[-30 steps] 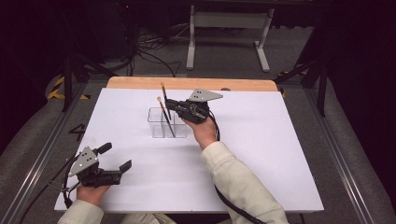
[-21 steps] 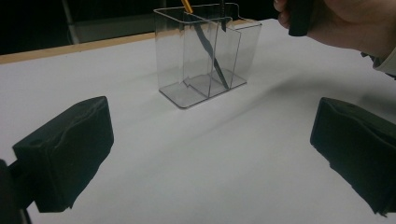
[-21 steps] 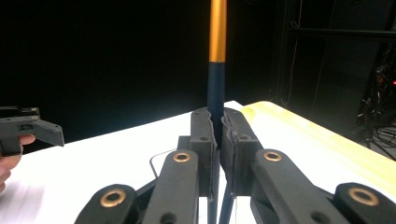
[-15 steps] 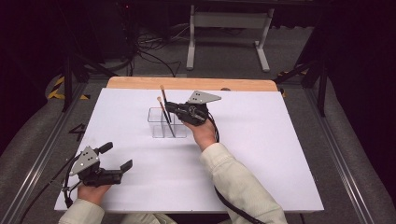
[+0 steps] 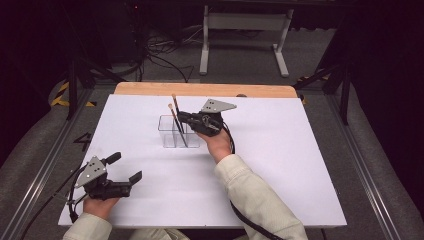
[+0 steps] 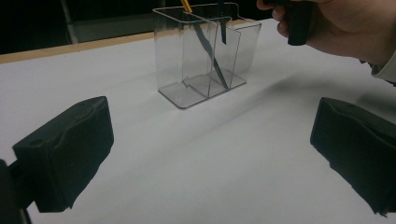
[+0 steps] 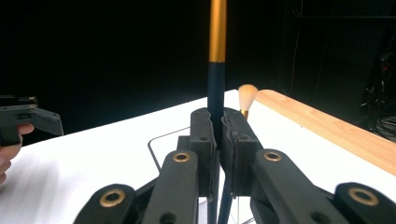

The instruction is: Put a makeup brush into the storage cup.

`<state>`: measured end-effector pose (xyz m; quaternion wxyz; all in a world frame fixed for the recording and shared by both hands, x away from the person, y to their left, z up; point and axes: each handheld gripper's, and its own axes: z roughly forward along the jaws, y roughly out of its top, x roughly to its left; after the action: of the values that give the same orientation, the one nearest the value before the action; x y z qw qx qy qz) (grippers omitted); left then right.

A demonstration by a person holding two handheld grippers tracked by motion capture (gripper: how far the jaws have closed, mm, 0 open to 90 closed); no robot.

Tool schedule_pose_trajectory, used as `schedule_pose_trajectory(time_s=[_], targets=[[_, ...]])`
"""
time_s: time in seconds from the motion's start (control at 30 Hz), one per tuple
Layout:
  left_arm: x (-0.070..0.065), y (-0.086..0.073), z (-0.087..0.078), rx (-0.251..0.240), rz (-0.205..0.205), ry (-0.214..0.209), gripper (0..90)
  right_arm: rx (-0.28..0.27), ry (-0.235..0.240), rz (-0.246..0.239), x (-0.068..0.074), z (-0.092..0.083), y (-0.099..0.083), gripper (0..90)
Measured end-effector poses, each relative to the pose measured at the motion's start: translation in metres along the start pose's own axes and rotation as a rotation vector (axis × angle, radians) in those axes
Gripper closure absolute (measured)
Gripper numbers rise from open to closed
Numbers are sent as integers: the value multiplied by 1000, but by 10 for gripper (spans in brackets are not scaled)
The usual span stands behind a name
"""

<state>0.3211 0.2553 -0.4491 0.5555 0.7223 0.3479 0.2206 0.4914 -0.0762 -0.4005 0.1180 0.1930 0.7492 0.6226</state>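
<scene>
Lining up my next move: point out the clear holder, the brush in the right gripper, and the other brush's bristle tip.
clear holder [image 6: 204, 88], left gripper view, base.
held brush [image 7: 217, 28], right gripper view, gold handle.
second brush [image 7: 247, 97], right gripper view, bristle head.

This looks like a lab or recording studio, not a home: a white tabletop [image 5: 280, 165] with a bare wooden strip [image 5: 205, 89] along its far edge, metal rails [image 5: 372, 175] flanking both sides, loose cables [image 5: 160, 60] on grey carpet [image 5: 250, 55], black surroundings.
</scene>
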Motion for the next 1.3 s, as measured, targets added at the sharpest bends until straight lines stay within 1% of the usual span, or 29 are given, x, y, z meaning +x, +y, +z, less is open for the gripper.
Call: schedule_pose_trajectory(time_s=[0.2, 0.57, 0.6, 0.67, 0.7, 0.73, 0.87, 0.97, 1.0, 1.03, 1.1, 1.17, 1.2, 1.3], targets=[[0, 0, 0, 0, 0, 0, 2, 5, 2, 8, 0, 1, -3, 838], [0, 0, 0, 0, -1, 1, 2, 15, 11, 8, 1, 2, -6, 828], [0, 0, 0, -1, -3, 2, 3, 13, 13, 9, 1, 1, -6, 795], [0, 1, 1, 2, 0, -2, 3, -6, 14, 27, 0, 0, -6, 648], [0, 0, 1, -1, -3, 1, 2, -25, 17, 42, -1, -2, -5, 557], [0, 1, 1, -1, 0, 0, 3, -40, 24, 52, -1, -3, -4, 486], [0, 1, 2, 2, -2, -1, 3, -91, 35, 86, -3, -12, 1, 276], [0, 1, 2, 0, 2, 0, 3, -106, 22, 91, -4, -19, 6, 151], [0, 1, 2, 0, 2, 0, 2, -105, 13, 88, -4, -22, 8, 124], [0, 1, 2, 0, 2, 0, 3, -105, 13, 88, -4, -22, 8, 124], [0, 1, 2, 0, 0, 1, 2, -95, -4, 62, -3, -31, 13, 83], [0, 1, 2, 2, 0, 2, 3, -90, -12, 38, -2, -38, 17, 53], [0, 1, 2, 2, 3, 2, 2, -77, -14, 28, 0, -41, 19, 42], [1, 1, 2, -3, 1, 4, 3, -68, -15, 20, 2, -52, 23, 21]])
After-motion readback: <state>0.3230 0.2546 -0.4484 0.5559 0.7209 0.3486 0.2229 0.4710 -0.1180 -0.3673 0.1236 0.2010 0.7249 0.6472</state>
